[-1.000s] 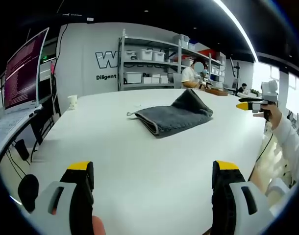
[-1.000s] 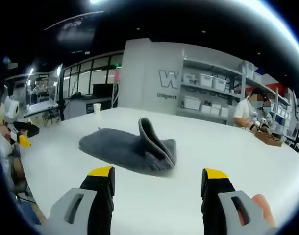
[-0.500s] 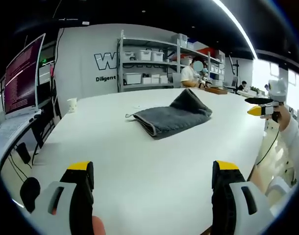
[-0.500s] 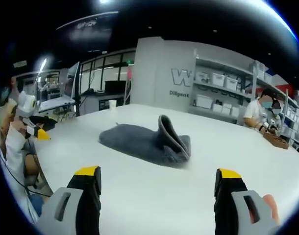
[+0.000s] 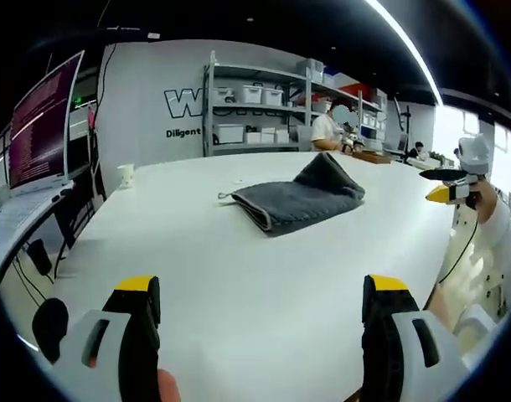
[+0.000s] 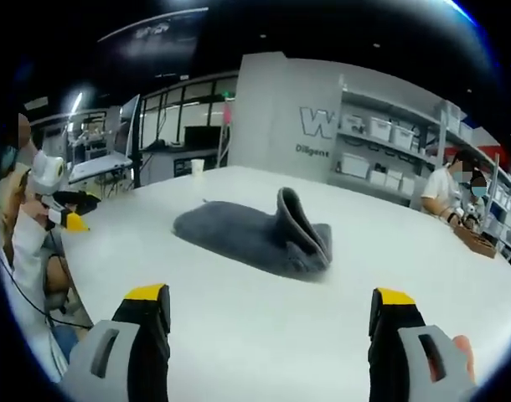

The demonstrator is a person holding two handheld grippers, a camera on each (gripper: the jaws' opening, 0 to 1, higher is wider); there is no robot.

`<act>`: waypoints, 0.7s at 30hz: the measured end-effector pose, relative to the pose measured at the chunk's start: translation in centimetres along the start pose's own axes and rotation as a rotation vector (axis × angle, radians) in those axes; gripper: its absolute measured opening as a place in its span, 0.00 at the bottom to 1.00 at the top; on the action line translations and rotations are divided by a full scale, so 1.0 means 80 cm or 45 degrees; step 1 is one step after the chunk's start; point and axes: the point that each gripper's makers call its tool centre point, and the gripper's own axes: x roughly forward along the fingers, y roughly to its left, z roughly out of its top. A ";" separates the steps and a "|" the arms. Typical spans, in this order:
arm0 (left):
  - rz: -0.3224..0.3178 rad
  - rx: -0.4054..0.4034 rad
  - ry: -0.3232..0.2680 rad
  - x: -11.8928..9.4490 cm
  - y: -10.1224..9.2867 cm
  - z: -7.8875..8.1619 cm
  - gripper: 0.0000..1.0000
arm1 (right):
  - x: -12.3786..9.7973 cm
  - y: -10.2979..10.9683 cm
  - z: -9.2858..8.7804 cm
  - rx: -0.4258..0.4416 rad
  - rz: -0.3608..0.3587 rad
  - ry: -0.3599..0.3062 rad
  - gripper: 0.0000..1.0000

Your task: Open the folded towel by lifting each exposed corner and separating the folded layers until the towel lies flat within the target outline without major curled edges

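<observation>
Lying folded near the middle of the white table, the grey towel has one end humped upward. Left gripper hovers low over the near table edge, jaws spread wide, empty, well apart from the towel. Right gripper likewise: jaws wide apart, holding nothing, towel ahead of it. Paper cup stands at the far left table edge. Shelving with bins lines the back wall.
</observation>
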 end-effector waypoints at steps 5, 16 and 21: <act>-0.010 -0.012 -0.006 0.001 0.003 -0.001 1.00 | 0.016 -0.012 0.008 -0.049 -0.008 0.049 0.99; -0.013 -0.042 -0.004 0.003 0.015 -0.010 1.00 | 0.067 -0.018 0.051 -0.200 -0.008 -0.007 0.99; -0.004 -0.066 -0.009 0.000 0.024 -0.015 1.00 | 0.096 -0.021 0.066 -0.218 0.000 -0.009 0.99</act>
